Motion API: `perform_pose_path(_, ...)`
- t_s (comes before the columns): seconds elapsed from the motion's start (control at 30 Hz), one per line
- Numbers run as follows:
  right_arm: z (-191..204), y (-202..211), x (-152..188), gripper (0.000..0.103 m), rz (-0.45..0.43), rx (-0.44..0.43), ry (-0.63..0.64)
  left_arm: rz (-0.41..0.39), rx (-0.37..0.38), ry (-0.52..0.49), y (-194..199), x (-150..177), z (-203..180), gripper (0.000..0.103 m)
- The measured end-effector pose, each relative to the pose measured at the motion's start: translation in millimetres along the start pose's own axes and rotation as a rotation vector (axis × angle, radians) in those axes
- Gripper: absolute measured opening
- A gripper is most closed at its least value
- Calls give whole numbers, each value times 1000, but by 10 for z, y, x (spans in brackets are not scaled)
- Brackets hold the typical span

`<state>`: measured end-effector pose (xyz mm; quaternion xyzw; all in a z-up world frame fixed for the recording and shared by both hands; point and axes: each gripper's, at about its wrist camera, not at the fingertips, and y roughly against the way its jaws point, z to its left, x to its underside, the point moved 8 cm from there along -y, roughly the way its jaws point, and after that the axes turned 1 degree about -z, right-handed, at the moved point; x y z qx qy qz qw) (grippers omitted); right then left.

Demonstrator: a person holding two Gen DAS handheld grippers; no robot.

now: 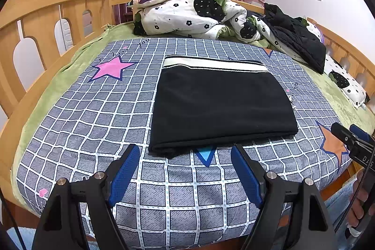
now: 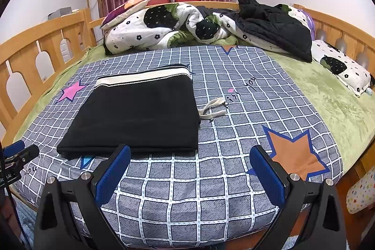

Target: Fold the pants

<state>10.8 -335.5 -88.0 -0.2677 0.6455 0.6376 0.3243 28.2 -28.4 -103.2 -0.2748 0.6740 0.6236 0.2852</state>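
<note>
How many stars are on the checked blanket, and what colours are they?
Pink star: 1
Orange star, the whole one near the right tool: 1
Orange star partly cut off at the blanket's far edge: 1
Total: 3 stars. The folded black pants cover part of the blanket, so more could be hidden beneath them.

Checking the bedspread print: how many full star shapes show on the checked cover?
2. A pink star lies at the far left beside the folded pants; an orange star sits near right. Others may be hidden under the pants.
</note>
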Motion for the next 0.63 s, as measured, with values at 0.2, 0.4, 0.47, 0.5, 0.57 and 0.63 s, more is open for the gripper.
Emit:
perform_pose_path(0.2, -1, 6, 1, 100, 3, -2, -1, 0, -1, -1, 0, 2, -9, 79)
perform_pose_path(0.4, -4, 7, 3, 100, 3, -1, -3, -1, -1, 1, 3, 1, -7, 79)
perform_pose_path(0.47, -2, 6, 5, 100, 3, -2, -1, -1, 2, -2, -2, 2, -4, 79)
perform_pose_path(0.5, -5, 7, 4, 100, 2, -2, -1, -1, 1, -2, -1, 3, -7, 79)
perform_pose_path(0.57, -4, 4, 5, 100, 3, -1, 1, -1, 0, -2, -1, 2, -3, 79)
perform_pose_path(0.63, -10, 5, 7, 100, 4, -2, 2, -1, 0, -2, 0, 3, -12, 79)
